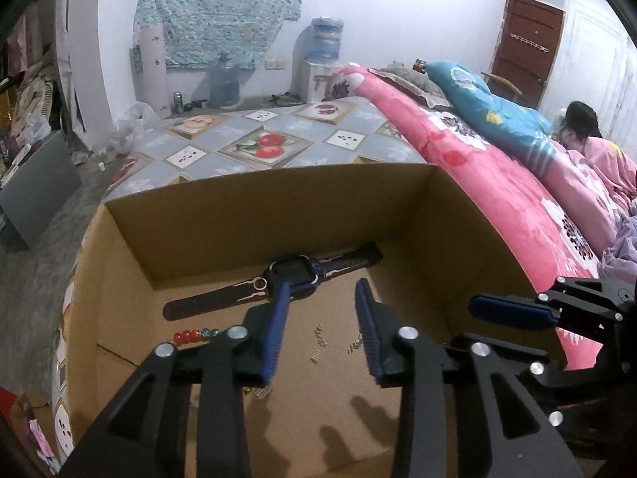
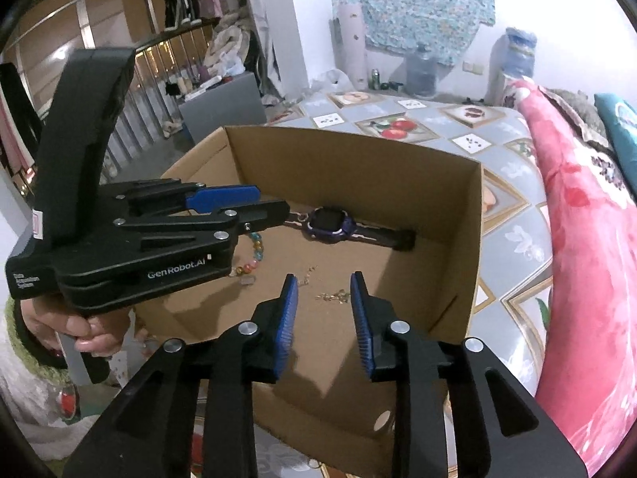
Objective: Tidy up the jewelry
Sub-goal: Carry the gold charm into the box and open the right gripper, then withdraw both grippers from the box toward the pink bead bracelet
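A brown cardboard box (image 1: 274, 203) (image 2: 473, 247) stands on a patterned table. On its floor lie a dark purple smartwatch (image 1: 294, 275) (image 2: 328, 225), a coloured bead bracelet (image 1: 195, 335) (image 2: 254, 257) and thin chain pieces (image 1: 320, 342) (image 2: 334, 296). My left gripper (image 1: 322, 290) is open and empty over the box, above the chains and just short of the watch; it also shows in the right wrist view (image 2: 223, 199). My right gripper (image 2: 323, 279) is open and empty above the box's near side; it shows at the right of the left wrist view (image 1: 513, 308).
A table (image 1: 278, 139) with a fruit-pattern cloth carries the box. A pink flowered quilt (image 1: 497, 183) and a teal pillow (image 1: 477, 91) lie to the right. Water bottles (image 1: 324, 40) stand by the far wall. A railing (image 2: 159, 79) is at the left.
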The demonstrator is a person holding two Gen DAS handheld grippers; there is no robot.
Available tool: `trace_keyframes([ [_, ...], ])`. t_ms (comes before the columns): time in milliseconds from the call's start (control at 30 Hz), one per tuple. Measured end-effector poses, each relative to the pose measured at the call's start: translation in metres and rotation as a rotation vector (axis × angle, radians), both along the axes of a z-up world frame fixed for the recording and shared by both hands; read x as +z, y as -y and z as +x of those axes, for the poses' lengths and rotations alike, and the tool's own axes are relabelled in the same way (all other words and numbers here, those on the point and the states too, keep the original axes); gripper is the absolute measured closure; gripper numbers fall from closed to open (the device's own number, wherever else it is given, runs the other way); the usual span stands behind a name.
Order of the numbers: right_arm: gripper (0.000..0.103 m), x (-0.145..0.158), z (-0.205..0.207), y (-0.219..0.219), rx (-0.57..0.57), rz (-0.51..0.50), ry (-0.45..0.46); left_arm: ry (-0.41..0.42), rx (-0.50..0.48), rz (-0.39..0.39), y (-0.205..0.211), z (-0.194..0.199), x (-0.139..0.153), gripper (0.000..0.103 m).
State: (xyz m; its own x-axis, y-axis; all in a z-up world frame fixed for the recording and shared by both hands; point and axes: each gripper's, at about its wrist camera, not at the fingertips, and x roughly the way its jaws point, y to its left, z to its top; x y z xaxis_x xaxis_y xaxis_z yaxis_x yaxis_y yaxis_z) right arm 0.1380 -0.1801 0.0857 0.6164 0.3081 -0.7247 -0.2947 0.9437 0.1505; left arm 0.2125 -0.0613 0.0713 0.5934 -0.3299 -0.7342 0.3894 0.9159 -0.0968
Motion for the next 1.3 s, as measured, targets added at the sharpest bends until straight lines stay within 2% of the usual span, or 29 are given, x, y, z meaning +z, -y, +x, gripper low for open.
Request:
trace_keyframes([
  [300,0.061,0.024,-0.032,0.006,-0.013,0.072,0.076,0.079,0.048,-0.024,-0.022,-0.030,0.025,0.052],
  [367,0.055,0.030,-0.042,0.006,-0.017,0.090,0.093,0.097,0.056,-0.034,-0.029,-0.040,0.031,0.050],
  [700,0.042,0.041,-0.088,0.006,-0.029,0.156,0.149,0.162,0.111,-0.069,-0.076,-0.103,0.048,0.037],
  [867,0.034,0.039,-0.107,0.000,-0.029,0.158,0.163,0.163,0.142,-0.068,-0.095,-0.127,0.044,0.033],
  [1067,0.025,0.026,-0.124,-0.010,-0.042,0.102,0.146,0.151,0.172,-0.044,-0.114,-0.150,0.028,0.032],
  [1200,0.024,0.007,-0.131,-0.010,-0.058,0.091,0.094,0.135,0.202,-0.018,-0.127,-0.166,0.012,0.031],
  [1300,0.025,-0.018,-0.132,-0.009,-0.078,0.099,0.009,0.100,0.225,0.002,-0.134,-0.175,-0.008,0.031],
])
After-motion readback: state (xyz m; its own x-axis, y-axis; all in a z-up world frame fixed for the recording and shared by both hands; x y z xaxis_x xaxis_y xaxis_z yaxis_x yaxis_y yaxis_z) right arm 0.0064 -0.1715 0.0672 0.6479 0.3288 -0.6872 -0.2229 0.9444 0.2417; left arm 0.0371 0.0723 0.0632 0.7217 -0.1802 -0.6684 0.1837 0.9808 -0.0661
